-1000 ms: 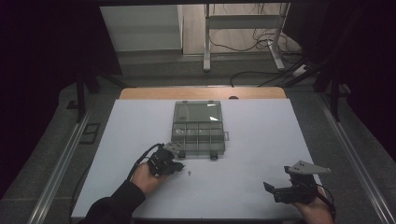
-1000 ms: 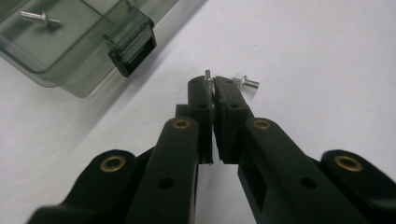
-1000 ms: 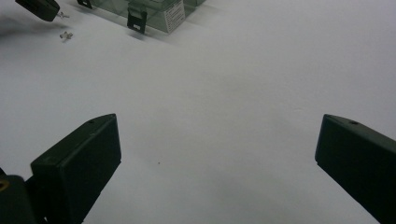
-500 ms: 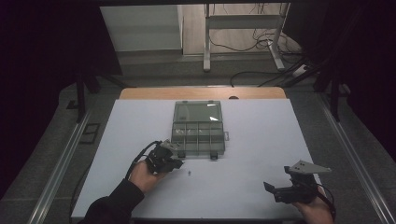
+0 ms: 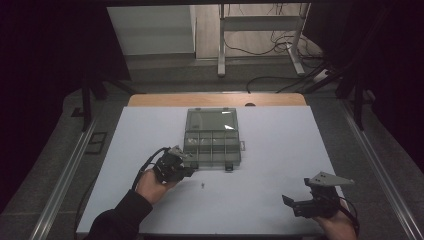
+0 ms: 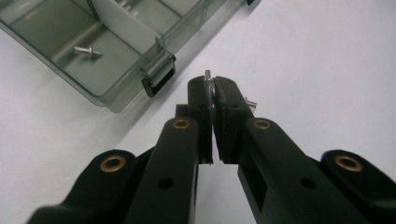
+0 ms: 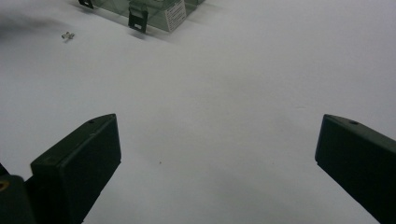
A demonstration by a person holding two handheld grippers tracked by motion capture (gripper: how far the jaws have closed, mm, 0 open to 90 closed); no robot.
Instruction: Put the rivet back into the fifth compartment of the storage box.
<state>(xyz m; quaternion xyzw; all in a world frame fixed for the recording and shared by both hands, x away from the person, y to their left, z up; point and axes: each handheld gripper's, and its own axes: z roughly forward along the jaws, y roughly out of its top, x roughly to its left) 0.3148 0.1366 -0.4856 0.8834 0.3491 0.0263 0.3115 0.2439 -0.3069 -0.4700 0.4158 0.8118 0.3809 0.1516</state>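
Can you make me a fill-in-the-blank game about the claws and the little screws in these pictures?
1. The left claw is pinching a small ____.
2. The right claw has its jaws wide ____.
3. One screw lies inside the clear plastic ____.
4. Another loose screw lies on the ____ table.

Missing words: screw; open; box; white

1. The left tongs (image 6: 213, 88) were black, with brass-coloured rivets.
2. The screw (image 6: 208, 80) pinched in them was silvery.
3. The organiser box (image 5: 212, 140) was clear, smoky grey-green plastic with black latches.
4. The bench (image 5: 280, 150) was plain white, with a tan wooden far edge.
5. The right tongs (image 5: 295, 202) were black, under a grey plate.
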